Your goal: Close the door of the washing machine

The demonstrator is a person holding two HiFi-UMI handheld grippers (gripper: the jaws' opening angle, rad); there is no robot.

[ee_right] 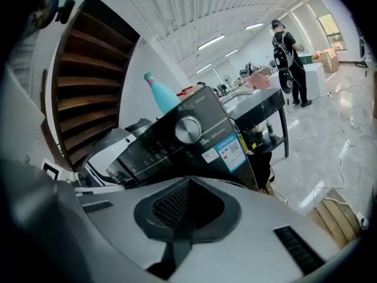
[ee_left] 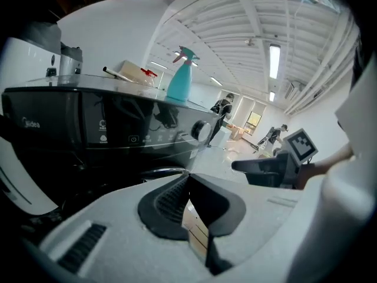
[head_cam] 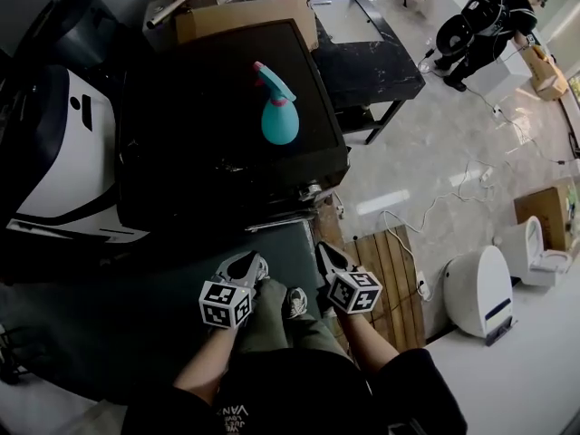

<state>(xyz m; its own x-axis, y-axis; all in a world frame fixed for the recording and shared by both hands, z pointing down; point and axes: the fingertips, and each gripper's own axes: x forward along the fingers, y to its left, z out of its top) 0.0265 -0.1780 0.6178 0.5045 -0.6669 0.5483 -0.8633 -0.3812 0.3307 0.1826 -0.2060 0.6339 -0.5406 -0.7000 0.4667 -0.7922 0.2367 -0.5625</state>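
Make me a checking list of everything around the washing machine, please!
Surface: glossy black top of the washing machine, holding one bottle.
Job's things: the door cannot be made out; control knob faces the grippers.
Clutter: teal spray bottle upright on top; cardboard box behind it.
Grippers: left gripper and right gripper both shut, holding nothing, in front of the machine.
Cables: white cables and a power strip on the floor.
Surroundings: white appliance at left, black table, wooden pallet, a person far off.

A teal spray bottle [head_cam: 277, 116] is stood upright on the black-topped washing machine [head_cam: 199, 161]; a cardboard box [head_cam: 245, 18] is seen at its rear edge.
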